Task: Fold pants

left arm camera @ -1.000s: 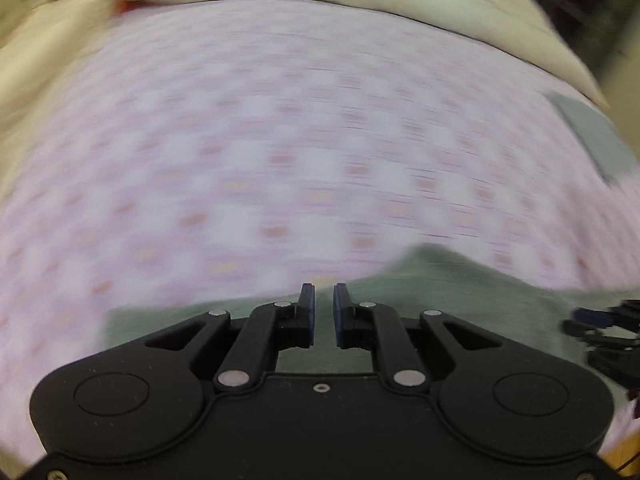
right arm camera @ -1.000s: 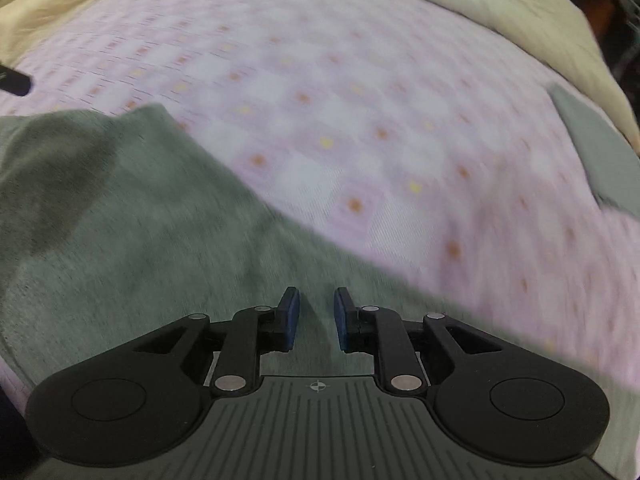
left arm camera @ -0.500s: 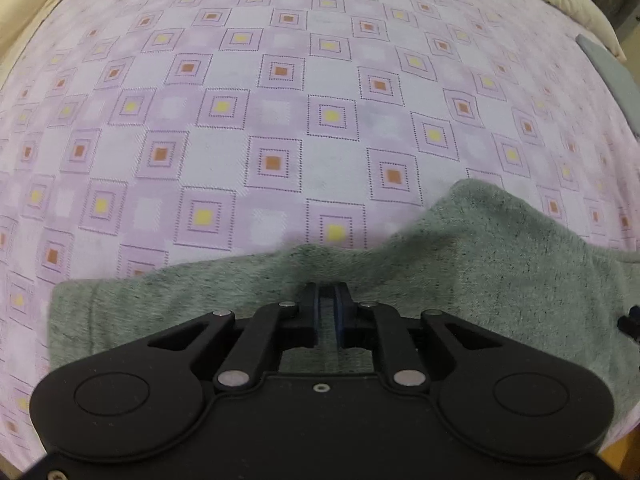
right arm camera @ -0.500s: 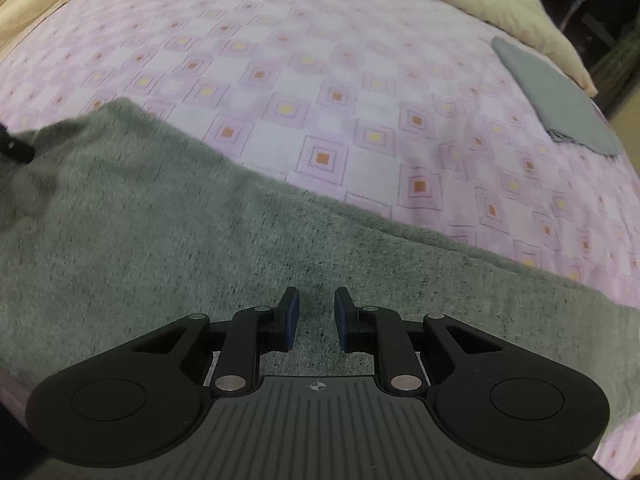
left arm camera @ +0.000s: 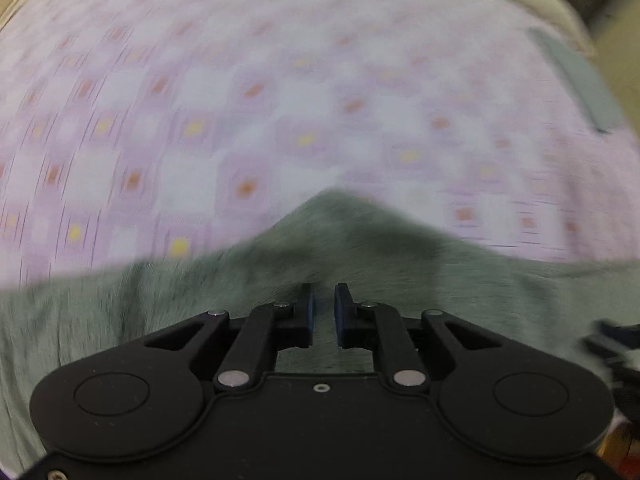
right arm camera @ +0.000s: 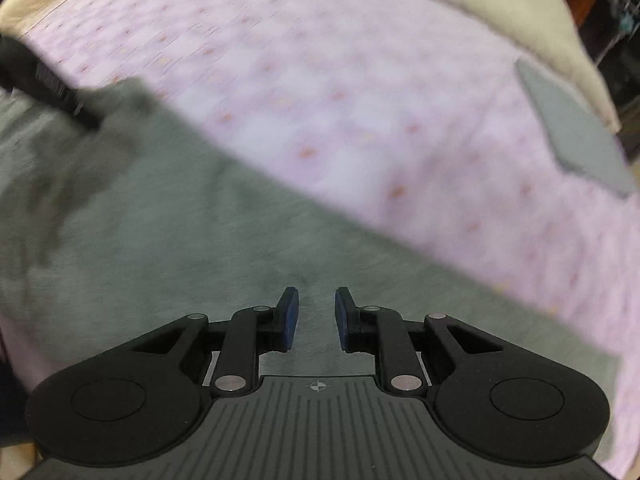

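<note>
1. The pants (left arm camera: 360, 264) are grey-green knit, spread on a pink checked sheet (left arm camera: 240, 100). They fill the lower half of the left wrist view and run from left to lower right in the right wrist view.
2. In the left view the cloth rises to a soft peak at centre, just above the left gripper (left arm camera: 322, 308). Its jaws stand a narrow gap apart over the cloth; blur hides whether any fold is pinched, so this cannot be told.
3. The right gripper (right arm camera: 317, 316) has its jaws parted, with flat cloth beneath and nothing between them.
4. Judged from its drape, the fabric is light, limp and not slippery. It will sag and bunch rather than keep shape.
5. A hem or waistband edge, taken at two well-separated points, looks the best hold.
6. A folded grey cloth (right arm camera: 576, 136) lies at the right, apart from the pants.
</note>
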